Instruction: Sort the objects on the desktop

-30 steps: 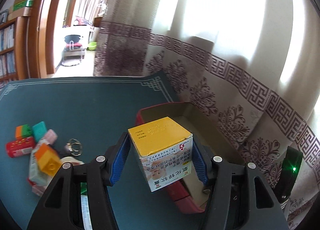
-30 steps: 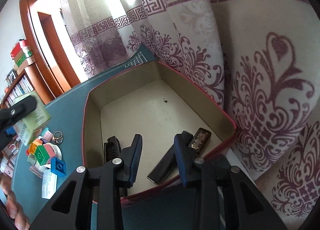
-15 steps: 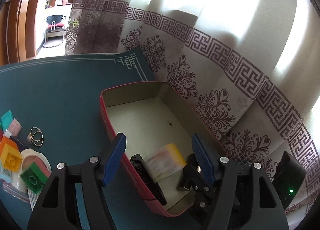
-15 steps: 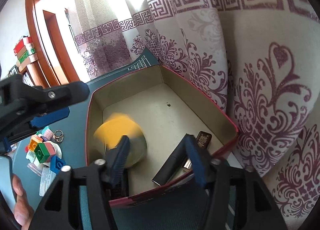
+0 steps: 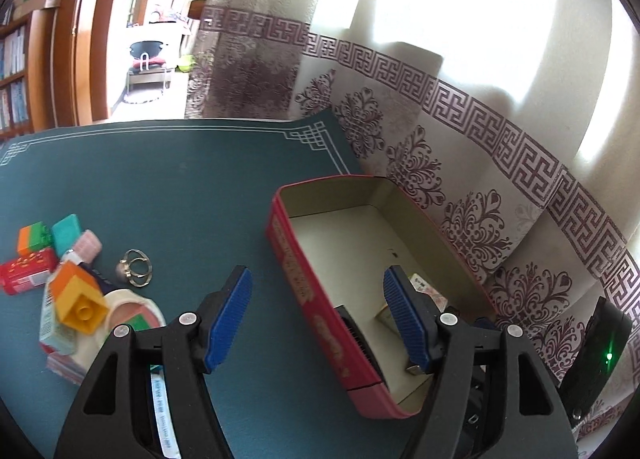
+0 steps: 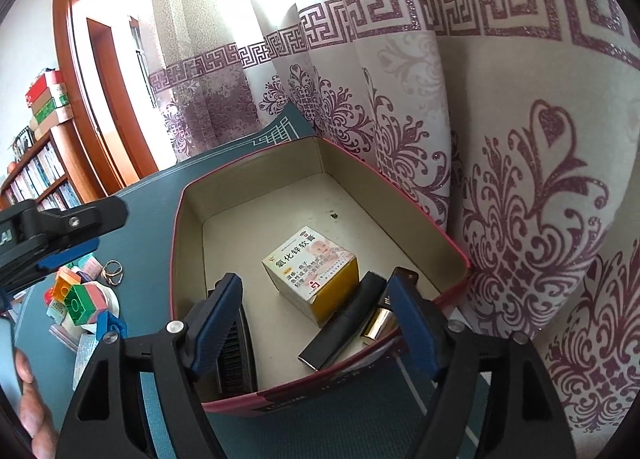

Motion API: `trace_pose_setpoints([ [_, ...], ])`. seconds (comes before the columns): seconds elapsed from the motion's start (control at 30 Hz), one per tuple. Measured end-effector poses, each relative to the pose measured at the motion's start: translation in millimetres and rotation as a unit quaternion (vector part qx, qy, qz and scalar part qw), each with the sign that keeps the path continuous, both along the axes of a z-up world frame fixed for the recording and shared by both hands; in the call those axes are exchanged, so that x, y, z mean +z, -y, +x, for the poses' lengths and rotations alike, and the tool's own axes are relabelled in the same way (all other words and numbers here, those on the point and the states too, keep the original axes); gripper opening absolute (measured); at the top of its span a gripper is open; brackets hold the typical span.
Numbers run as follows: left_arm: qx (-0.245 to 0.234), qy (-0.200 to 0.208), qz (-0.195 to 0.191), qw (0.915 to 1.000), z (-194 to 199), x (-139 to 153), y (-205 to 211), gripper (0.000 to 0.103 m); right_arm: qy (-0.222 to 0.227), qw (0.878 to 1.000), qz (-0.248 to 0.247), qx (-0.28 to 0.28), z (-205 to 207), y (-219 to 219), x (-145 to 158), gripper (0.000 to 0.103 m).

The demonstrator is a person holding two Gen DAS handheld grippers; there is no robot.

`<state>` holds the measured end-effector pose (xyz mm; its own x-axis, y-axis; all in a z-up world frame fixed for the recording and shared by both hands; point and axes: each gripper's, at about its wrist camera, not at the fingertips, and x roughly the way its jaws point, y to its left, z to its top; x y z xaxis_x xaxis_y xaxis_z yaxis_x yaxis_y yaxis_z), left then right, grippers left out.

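Note:
A red box (image 6: pixel 178 243) with a cream inside stands on the green table mat by the curtain. A white and yellow medicine carton (image 6: pixel 316 275) lies inside it, next to a black comb (image 6: pixel 234 355), a black stick (image 6: pixel 344 323) and a gold-tipped tube (image 6: pixel 378 323). My left gripper (image 5: pixel 318 317) is open and empty, straddling the box's left wall (image 5: pixel 304 279). My right gripper (image 6: pixel 316 323) is open and empty above the box's near end. The carton shows partly behind my left gripper's right finger (image 5: pixel 430 293).
A pile of toy bricks, small packets and a tape roll (image 5: pixel 68 291) lies on the mat left of the box, with metal rings (image 5: pixel 136 273) beside it. It also shows in the right wrist view (image 6: pixel 80 299). The patterned curtain (image 6: pixel 500 179) hangs right behind the box.
My left gripper opened and let the carton go; it dropped into the red box and now lies still there. The left gripper has drawn back to the left. My right gripper opened wider.

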<state>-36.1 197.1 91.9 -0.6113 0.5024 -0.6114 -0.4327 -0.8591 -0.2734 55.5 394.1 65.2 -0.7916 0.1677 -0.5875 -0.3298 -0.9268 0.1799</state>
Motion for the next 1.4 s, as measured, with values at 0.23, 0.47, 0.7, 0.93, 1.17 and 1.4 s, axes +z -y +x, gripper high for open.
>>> trace_pose_setpoints([
  [0.23, 0.035, -0.001, -0.009, 0.9994, 1.1, -3.2, 30.2, 0.072, -0.004, 1.0, 0.003, 0.0, 2.6, 2.9, 0.9, 0.08],
  [0.47, 0.093, -0.01, -0.022, 0.9953, 0.2, -8.2, 76.6, 0.072, -0.003, 1.0, 0.002, 0.017, 5.7, 18.3, 3.6, 0.08],
  [0.7, 0.143, 0.0, -0.034, 0.9891, -1.5, -20.3, 122.6, 0.072, -0.018, 0.998, 0.026, 0.058, 13.3, 55.0, 14.9, 0.08],
  [0.93, 0.169, 0.012, -0.044, 0.9846, -2.9, -33.8, 154.3, 0.072, -0.029, 0.991, 0.051, 0.119, 23.0, 97.5, 22.1, 0.082],
  [1.17, 0.175, 0.037, -0.046, 0.9829, -9.7, -47.3, 169.9, 0.072, -0.014, 0.987, 0.056, 0.15, 22.6, 124.6, 13.3, 0.082],
  [1.4, 0.176, 0.042, -0.055, 0.9821, -19.4, -49.6, 171.9, 0.072, -0.002, 0.986, 0.055, 0.159, 20.1, 131.7, 9.1, 0.082],
])
